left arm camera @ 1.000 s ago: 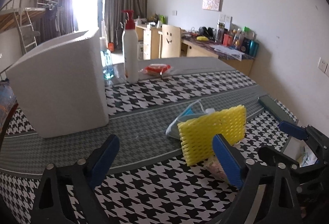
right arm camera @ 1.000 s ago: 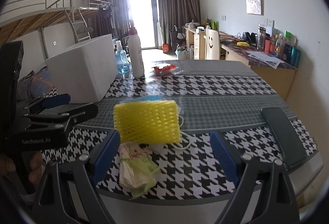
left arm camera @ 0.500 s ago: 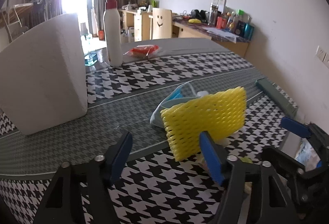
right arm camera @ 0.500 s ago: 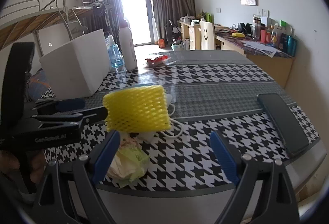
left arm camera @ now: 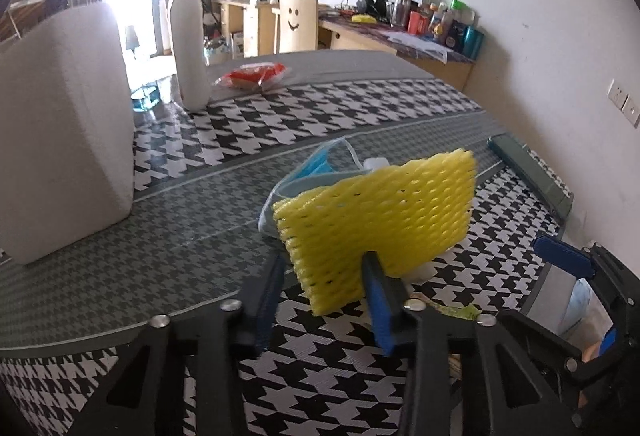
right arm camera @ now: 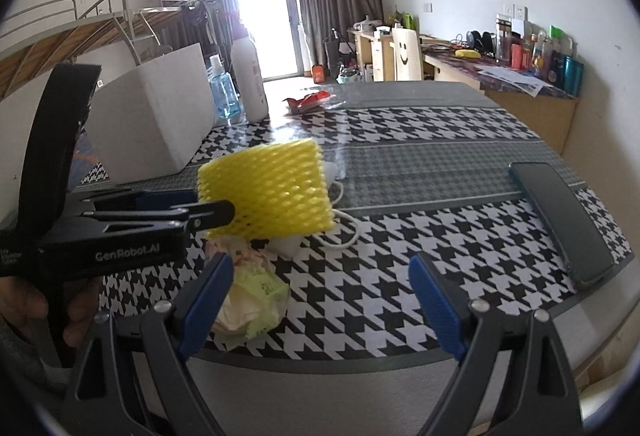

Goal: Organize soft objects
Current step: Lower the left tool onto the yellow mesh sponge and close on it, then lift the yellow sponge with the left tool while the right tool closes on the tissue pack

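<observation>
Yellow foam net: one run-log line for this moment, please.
left gripper: shut on yellow foam net, lifted | right gripper: open, empty | face mask: on table

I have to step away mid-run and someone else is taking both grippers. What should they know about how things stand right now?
Left gripper: shut on the yellow foam net, held up off the table.
Right gripper: open, holding nothing, near the table's front edge.
On the table under the net: a blue mask and a crumpled green-and-white wrapper. White foam box stands to the left, behind.
Done: net picked up.
Left: put the net away, probably in the box, then deal with the mask and wrapper. The phone on the right is not soft; leave it.
</observation>
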A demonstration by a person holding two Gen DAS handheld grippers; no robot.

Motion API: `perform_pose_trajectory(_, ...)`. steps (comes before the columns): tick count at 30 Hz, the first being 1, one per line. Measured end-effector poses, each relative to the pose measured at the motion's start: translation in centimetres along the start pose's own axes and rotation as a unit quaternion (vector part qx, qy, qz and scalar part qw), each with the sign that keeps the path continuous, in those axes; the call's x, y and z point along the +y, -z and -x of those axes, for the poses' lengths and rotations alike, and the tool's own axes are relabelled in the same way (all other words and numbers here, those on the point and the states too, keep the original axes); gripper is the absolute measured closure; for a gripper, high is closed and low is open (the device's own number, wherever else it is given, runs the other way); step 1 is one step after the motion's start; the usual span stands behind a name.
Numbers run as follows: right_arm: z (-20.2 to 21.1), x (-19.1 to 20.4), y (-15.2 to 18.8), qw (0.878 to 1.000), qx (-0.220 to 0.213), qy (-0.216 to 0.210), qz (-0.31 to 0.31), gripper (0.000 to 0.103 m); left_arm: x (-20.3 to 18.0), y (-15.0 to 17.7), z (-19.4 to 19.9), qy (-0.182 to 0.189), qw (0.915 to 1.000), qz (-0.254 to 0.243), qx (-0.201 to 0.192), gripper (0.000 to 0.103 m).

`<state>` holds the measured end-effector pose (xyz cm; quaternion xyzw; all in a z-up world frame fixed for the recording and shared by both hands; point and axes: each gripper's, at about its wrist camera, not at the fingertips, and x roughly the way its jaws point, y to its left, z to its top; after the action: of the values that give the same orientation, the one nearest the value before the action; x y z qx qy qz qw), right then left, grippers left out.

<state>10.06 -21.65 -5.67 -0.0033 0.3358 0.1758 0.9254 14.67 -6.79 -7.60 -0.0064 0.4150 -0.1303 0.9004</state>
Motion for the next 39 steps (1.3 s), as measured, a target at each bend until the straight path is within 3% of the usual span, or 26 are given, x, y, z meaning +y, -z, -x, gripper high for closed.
perform_pose_trajectory(10, 0.1, 0.0, 0.1, 1.000, 0.003, -0.003, 0.001, 0.011, 0.0, -0.1, -0.6, 0.004, 1.0000, 0.002, 0.005, 0.097)
perform_pose_trajectory(18, 0.6, 0.6, 0.4, 1.000, 0.001, -0.008, 0.007, 0.011, 0.1, -0.3, 1.4, 0.016, 0.9996, -0.001, -0.025, 0.098)
perform_pose_trajectory(25, 1.2, 1.5, 0.6, 1.000, -0.004, -0.010, 0.013, 0.011, 1.4, 0.0, 3.7, 0.002, 0.9988, 0.010, -0.047, 0.098)
perform_pose_trajectory(39, 0.0, 4.4, 1.0, 0.998, 0.017, -0.040, 0.047, 0.011, 2.9, 2.0, 6.1, -0.018, 0.9985, 0.019, -0.049, 0.098)
